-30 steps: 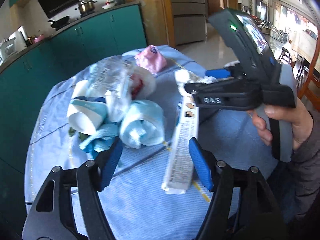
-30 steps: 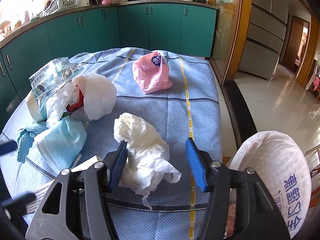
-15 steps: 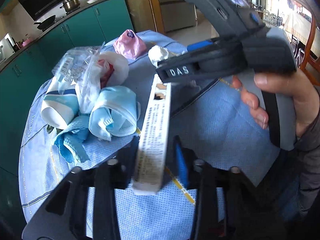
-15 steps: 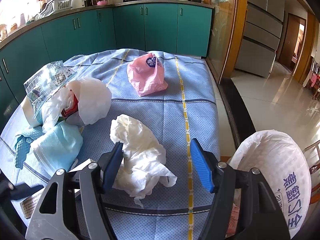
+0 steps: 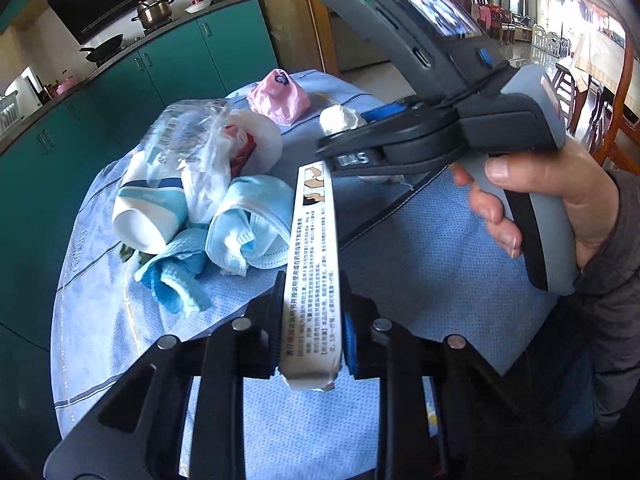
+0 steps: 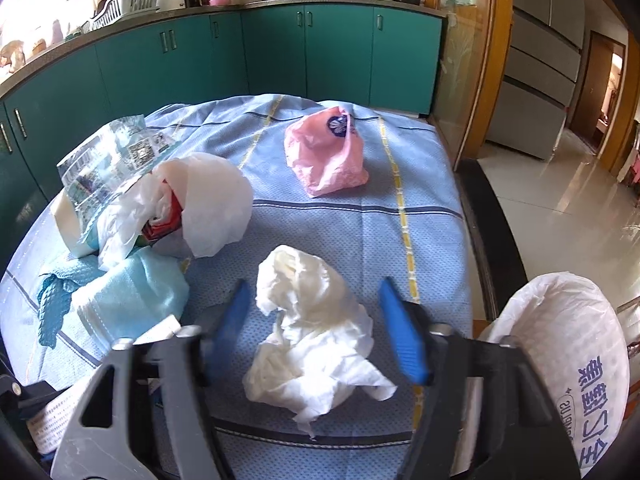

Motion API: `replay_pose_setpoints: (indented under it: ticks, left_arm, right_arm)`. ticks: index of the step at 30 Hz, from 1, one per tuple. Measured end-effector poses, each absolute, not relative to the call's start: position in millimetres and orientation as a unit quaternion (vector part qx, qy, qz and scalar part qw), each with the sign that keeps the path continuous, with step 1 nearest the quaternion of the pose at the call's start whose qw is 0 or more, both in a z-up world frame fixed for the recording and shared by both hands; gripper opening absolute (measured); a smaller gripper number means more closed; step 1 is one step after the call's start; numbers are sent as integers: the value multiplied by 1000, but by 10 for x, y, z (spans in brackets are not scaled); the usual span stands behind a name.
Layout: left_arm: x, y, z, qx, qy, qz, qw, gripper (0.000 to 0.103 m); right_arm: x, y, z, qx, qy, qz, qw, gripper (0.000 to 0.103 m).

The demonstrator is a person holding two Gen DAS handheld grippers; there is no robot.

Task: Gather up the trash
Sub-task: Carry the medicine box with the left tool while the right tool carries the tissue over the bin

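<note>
Two grippers are busy with the trash on the blue tablecloth [image 6: 424,240]. The left gripper [image 5: 310,328] has its jaws pressed tight on the near end of a long white box [image 5: 314,256], low in the middle of the left view. The box sticks out far past the fingers and looks lifted off the cloth, though that is hard to be sure of. The holder should keep the squeeze firm and move slowly, because a long box held at one end can tip or slip.

The right gripper [image 6: 316,332] has its jaws wide, one finger on each side of a crumpled white tissue [image 6: 312,332] at the bottom middle of the right view. The pads do not look like they touch it. It would be good to go low and close gently on the thick middle, so no loose corner is left behind.

A white bag [image 6: 572,364] sits at the lower right of the right view, just past the table edge. It is likely where the trash goes.

More trash waits: a pink bag [image 6: 326,152] near the top middle, and a pile of wrappers [image 6: 160,200] and a blue mask [image 6: 136,292] on the left side.
</note>
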State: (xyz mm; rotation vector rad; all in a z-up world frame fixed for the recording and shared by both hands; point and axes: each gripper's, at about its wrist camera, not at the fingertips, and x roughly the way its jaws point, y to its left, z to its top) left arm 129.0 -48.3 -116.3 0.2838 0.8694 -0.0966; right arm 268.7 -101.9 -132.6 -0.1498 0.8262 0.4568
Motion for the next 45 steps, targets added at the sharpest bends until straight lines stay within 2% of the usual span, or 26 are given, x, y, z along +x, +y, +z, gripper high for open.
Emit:
replay_pose_setpoints:
  ticks: [2,4,12,19,34,40,45]
  left_arm:
    - [1268,-439,-1142,133,418,-43,898,25]
    - [1270,-396,-1123,125,415,-39,900,25]
    - [1220,-349,-871,103,382,-42,917,25]
    - [1119,-354,-642,77,358,-76,927,25]
    - [1237,-183,-298,28,317,-74,945,25]
    - [1422,-456,-219,26,300,-108,947,25]
    - [1758,-989,-403,35,317,-157,935,25]
  right_arm:
    - [2667,-1040,-1322,-72,393,222,889,35]
    - [2632,-1101,-1281,-67,383,222,894,34]
    - [2511,-1610,-985,-17,329,188,925,34]
    - [2566,-1973,-1009,24,336,150,930,34]
    - [2532,-2436,-944,29,319,56,946,34]
    - [2401,-2804,-863,7,290,-50,956,34]
    - [2254,-3296,-1005,45,304,-115,945,34]
